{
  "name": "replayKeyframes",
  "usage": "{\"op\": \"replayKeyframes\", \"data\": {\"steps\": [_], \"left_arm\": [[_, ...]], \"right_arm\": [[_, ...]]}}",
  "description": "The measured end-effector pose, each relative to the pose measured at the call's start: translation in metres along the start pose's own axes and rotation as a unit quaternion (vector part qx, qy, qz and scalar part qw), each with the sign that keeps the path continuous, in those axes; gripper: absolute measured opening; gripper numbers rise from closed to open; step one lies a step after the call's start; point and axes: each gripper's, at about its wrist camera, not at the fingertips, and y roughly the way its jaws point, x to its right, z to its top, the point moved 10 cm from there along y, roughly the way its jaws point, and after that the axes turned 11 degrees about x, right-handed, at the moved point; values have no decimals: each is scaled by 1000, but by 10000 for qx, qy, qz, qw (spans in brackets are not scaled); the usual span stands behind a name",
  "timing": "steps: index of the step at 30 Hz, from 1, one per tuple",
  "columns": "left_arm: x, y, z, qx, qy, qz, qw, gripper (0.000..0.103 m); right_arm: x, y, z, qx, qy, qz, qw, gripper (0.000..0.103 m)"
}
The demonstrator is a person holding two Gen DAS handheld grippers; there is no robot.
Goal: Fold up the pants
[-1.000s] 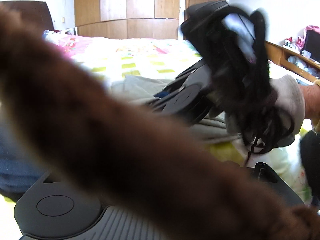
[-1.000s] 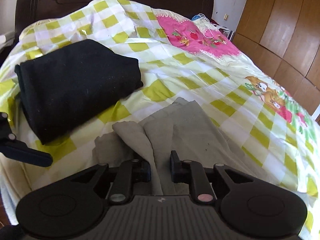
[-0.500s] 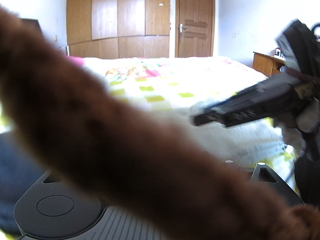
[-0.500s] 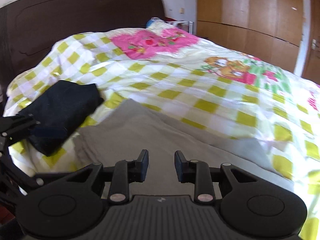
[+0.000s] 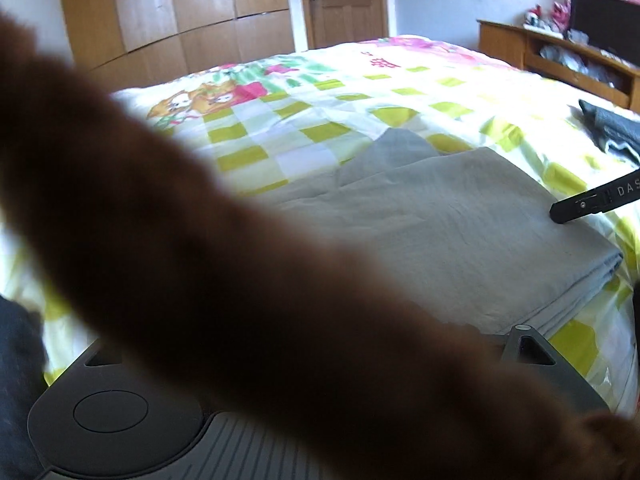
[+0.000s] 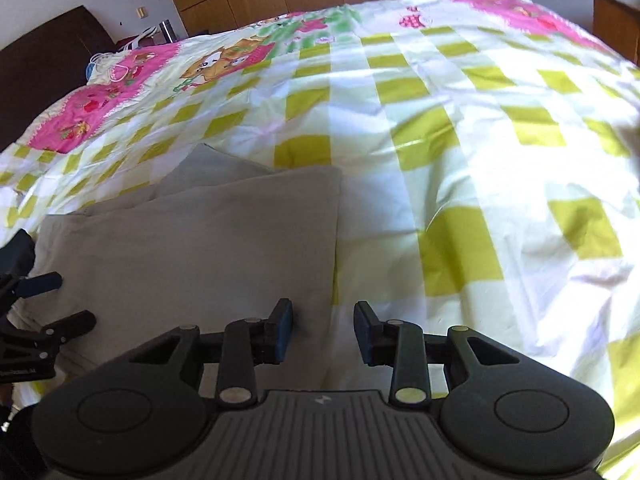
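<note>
The right gripper [image 6: 323, 330] sits at the bottom middle of its own view with the jaws spread wide, blue pads facing each other, and nothing between them. It's released, not touching any cloth as far as I can see. The gap lines up right over the right-hand edge of the folded grey pants [image 6: 200, 240], which fill the lower left of that frame, lying flat on the yellow-green checked bedspread [image 6: 460, 128].

The left gripper [image 6: 48, 304] pokes in at the far left edge of the right wrist view, two dark finger tips over the left side of the pants with a gap between them, so it looks open and empty too. In its own camera the fingers are hidden behind a blurry brown fuzzy sleeve [image 5: 200, 280] running diagonally across the frame.

Only readable writing: "DAS" in pale letters on the right gripper's finger [image 5: 592, 200], coming in at the right edge of the left wrist view, its tip just over the pants' right side. The letters are cut off by the frame.

Upper left of both views shows a wooden wardrobe [image 5: 180, 12]; a door [image 5: 344, 0] is beside it.
</note>
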Motion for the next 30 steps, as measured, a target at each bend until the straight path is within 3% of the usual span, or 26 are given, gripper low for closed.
{"op": "replayKeyframes", "data": {"steps": [3, 9, 19, 22, 27, 28, 30], "left_arm": [[11, -1, 3, 15, 273, 27, 9996, 89], [34, 3, 19, 36, 345, -91, 9994, 89], [65, 18, 24, 20, 237, -361, 9991, 89], [73, 19, 24, 42, 223, -418, 9989, 89], [79, 25, 20, -83, 207, -431, 9988, 89], [79, 27, 20, -108, 181, -424, 9989, 89], [80, 29, 21, -143, 145, -398, 9990, 89]], "right_arm": [[3, -2, 1, -14, 498, 388, 9980, 48], [12, 4, -5, -341, 1425, 1015, 9840, 52], [14, 13, -1, -482, 1872, 1704, 9662, 54], [9, 11, 6, -432, 2171, 2230, 9493, 54], [2, 33, 4, -559, 2010, 2082, 9556, 54], [-2, 36, 4, -568, 2036, 2132, 9539, 51], [-5, 39, 2, -585, 2105, 2123, 9525, 27]]}}
